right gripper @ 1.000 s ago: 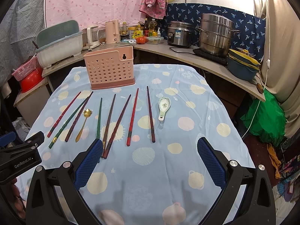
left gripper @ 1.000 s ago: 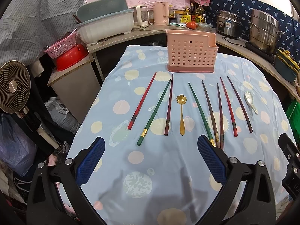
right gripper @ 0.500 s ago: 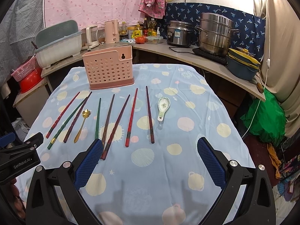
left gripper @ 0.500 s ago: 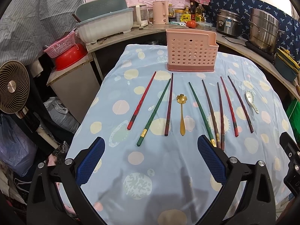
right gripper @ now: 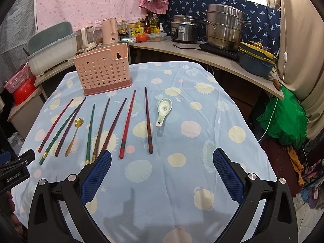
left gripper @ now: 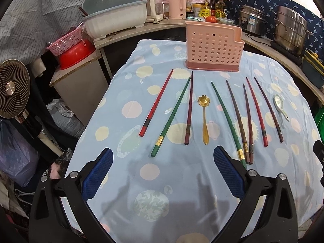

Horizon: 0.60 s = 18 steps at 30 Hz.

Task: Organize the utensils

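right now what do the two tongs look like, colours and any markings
Both tongs match: the left tongs and right tongs have black plastic arms with triangular cut-outs, silver round bolts at the joints, and blue pads with a fine grid texture. In the right wrist view, the left unit's black body at the frame edge bears white "GenRobot.AI" lettering. No cables or sleeves show.
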Available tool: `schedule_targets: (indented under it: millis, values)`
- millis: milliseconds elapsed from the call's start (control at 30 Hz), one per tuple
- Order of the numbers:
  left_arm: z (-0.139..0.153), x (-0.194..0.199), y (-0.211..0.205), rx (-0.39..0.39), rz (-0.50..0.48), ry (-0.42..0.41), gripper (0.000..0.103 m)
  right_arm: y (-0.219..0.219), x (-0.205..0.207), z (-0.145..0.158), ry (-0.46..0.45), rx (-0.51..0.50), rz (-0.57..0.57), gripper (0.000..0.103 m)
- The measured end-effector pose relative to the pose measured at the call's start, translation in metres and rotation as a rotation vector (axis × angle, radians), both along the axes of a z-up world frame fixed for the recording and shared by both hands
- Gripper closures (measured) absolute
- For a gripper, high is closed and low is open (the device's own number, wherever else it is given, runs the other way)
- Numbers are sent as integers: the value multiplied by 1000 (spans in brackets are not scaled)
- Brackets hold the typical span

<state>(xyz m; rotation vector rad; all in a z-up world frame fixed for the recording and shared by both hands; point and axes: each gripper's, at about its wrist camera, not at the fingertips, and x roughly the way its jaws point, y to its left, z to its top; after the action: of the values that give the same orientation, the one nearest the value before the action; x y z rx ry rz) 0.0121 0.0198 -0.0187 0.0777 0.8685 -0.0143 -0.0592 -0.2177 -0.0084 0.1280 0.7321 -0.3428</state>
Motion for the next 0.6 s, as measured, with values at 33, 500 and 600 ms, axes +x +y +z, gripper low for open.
schedule_targets:
  millis: [33,500,600]
  values:
    - [-2,1,1,-1,2,3,8,-1,1,-1,2,1,-1,7]
    - [-18,26,12,-7,21,36,8,-6,25,-19,39,7,1,7]
    - [-21,35,18,-9,31,39,8,-8,33,-21,43,11,-2,7]
